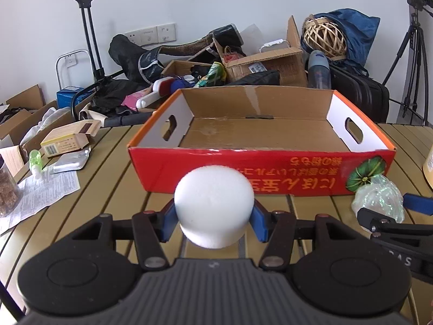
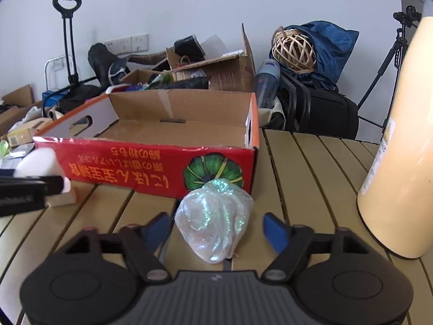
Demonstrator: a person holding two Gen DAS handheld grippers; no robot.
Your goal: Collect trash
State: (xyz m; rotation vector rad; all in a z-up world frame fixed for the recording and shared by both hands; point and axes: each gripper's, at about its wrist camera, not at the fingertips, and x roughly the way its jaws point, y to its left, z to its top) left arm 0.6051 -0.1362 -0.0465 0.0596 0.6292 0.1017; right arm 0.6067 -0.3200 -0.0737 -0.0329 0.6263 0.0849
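A white foam piece [image 1: 213,203] sits between the blue pads of my left gripper [image 1: 213,216], which is shut on it just in front of the red cardboard box [image 1: 189,168]. The box is open on top and its floor is bare. In the right wrist view, a crumpled iridescent plastic wrap [image 2: 213,222] lies on the table against the box's front right corner [image 2: 251,162]. It is between the fingers of my right gripper [image 2: 216,226], and a gap shows on each side, so this gripper is open. The foam [image 2: 38,162] also shows at the far left.
A tall cream container [image 2: 400,149] stands on the slatted table [image 2: 311,176] at the right. At the left lie a small yellow carton [image 1: 67,140], a green bottle [image 1: 35,159], printed paper [image 1: 46,189] and a jar [image 1: 8,187]. Cluttered boxes, a suitcase and a tripod stand behind.
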